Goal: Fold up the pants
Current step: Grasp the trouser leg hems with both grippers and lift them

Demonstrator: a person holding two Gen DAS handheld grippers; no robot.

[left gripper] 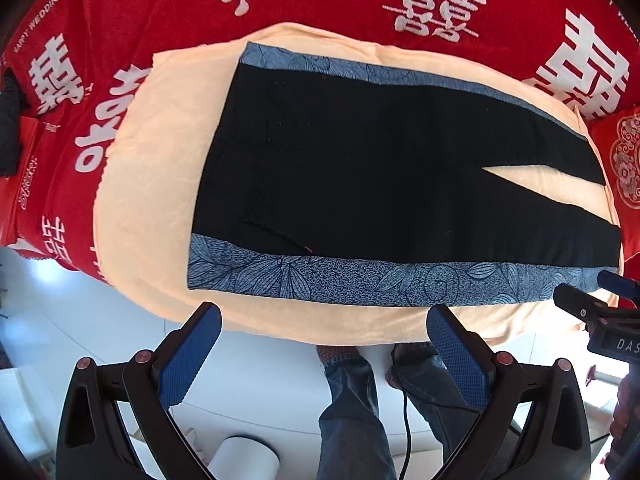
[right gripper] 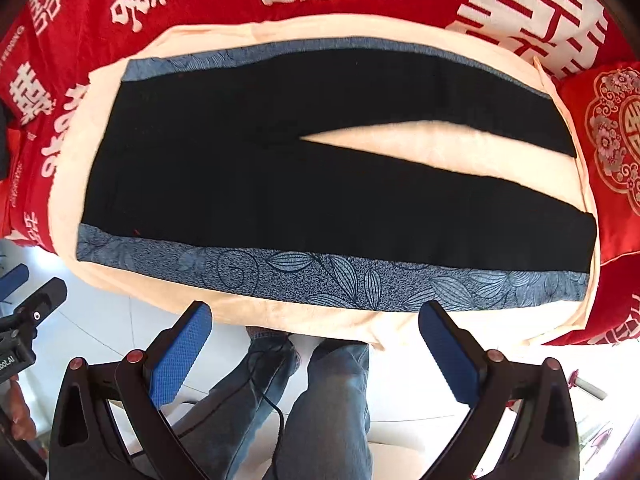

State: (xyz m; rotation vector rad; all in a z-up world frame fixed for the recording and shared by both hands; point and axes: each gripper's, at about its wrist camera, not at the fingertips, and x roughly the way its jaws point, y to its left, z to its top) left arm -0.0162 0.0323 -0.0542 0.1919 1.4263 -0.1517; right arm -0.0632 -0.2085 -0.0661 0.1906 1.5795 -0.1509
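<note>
**Pants spread flat, both grippers empty**

Red bedding printed with white characters carries a cream towel. On it the black pants lie flat, waist toward 9 o'clock, legs splitting toward 3 o'clock. Left gripper and right gripper hover at 6 o'clock, jaws wide apart, holding nothing.

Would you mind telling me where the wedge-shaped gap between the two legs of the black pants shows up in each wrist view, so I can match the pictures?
Left wrist view: the gap sits at the right edge, its tip pointing left.
Right wrist view: the gap lies right of centre, above the middle, tip pointing left.
Shared landmark: the blue leaf-print stripe along the pants' near edge, just beyond the open gripper fingers in both views.
</note>
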